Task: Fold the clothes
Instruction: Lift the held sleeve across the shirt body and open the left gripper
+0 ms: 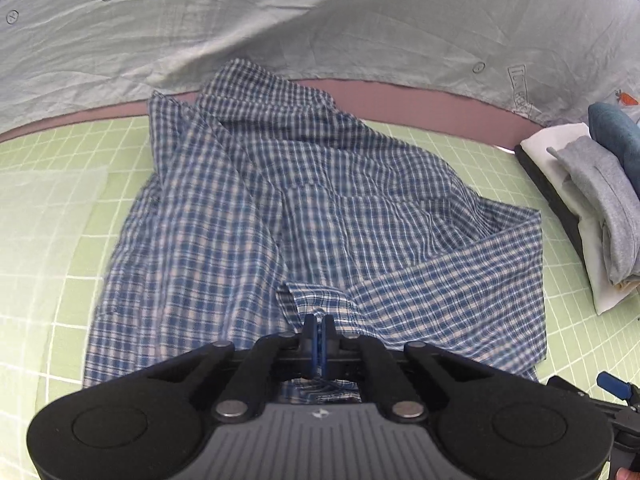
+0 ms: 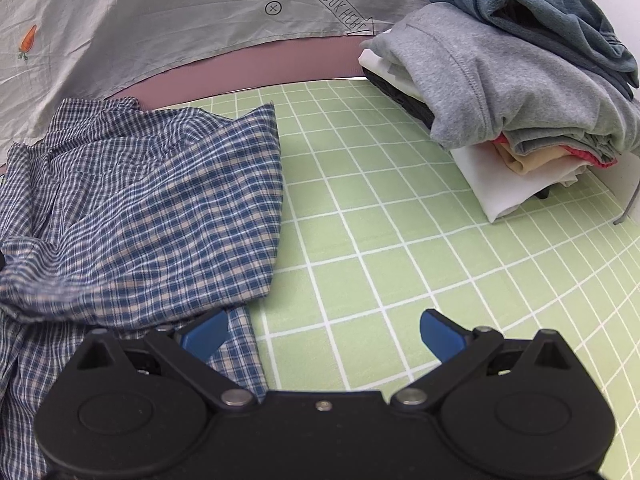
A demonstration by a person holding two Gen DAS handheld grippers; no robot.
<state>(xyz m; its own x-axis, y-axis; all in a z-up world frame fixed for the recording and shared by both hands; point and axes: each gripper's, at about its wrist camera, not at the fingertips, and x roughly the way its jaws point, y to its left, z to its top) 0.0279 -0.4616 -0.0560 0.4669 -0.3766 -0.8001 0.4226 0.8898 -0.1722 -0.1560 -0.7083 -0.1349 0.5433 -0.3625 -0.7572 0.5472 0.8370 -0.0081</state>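
Your left gripper (image 1: 319,326) has its blue-padded fingers pinched together on a fold of the crumpled blue-and-white checked cotton shirt (image 1: 304,208), gripping the near edge of the fabric. The shirt lies spread on the light green mat with a white grid (image 1: 48,248), its long axis running away from you toward the far edge of the mat, where its far end reaches the mauve strip (image 1: 360,88) below the pale grey printed sheet (image 1: 320,12). A sleeve or flap is folded across the near right part, its straight hem facing right.

Your right gripper (image 2: 322,334) hangs over the mat with its fingers spread wide and nothing between them; its left pad (image 2: 204,334) sits over the shirt's right edge, the right pad over bare grid. Well apart, to the right, stands a stack of folded clothes (image 2: 520,92), grey and dark blue garments on top.
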